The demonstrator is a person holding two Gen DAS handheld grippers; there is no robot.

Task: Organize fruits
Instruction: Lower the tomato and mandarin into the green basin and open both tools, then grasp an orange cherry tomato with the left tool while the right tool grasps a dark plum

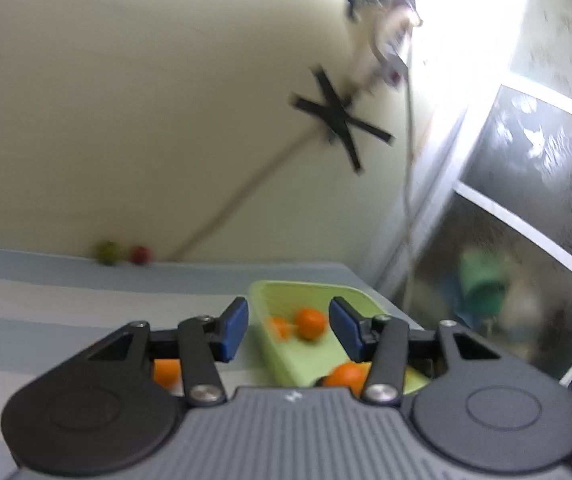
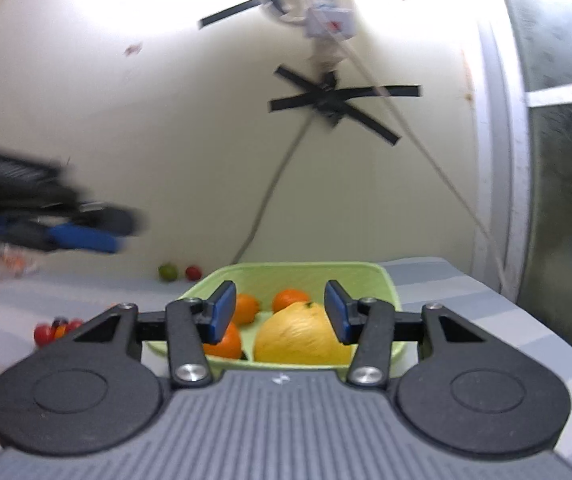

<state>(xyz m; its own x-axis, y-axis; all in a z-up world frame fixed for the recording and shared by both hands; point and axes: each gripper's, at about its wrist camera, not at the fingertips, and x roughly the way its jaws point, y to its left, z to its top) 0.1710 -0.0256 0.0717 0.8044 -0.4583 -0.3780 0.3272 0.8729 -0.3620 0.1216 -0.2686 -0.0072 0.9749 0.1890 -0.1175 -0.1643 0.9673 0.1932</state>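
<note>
A light green tray (image 2: 318, 270) holds a large yellow fruit (image 2: 302, 336) and three oranges (image 2: 290, 299). My right gripper (image 2: 280, 312) is open and empty, just above the tray's near edge. My left gripper (image 1: 288, 326) is open and empty, above the tray's (image 1: 302, 356) left edge, with oranges (image 1: 310, 322) seen between its pads. The left gripper also shows blurred at the left of the right wrist view (image 2: 86, 236). An orange piece (image 1: 165, 372) lies on the surface under the left gripper.
A green fruit (image 2: 167, 271) and a red fruit (image 2: 193, 272) lie by the back wall. Small red and orange fruits (image 2: 56, 330) lie on the striped cloth at the left. A cable hangs on the wall. A window frame (image 1: 526, 224) stands at the right.
</note>
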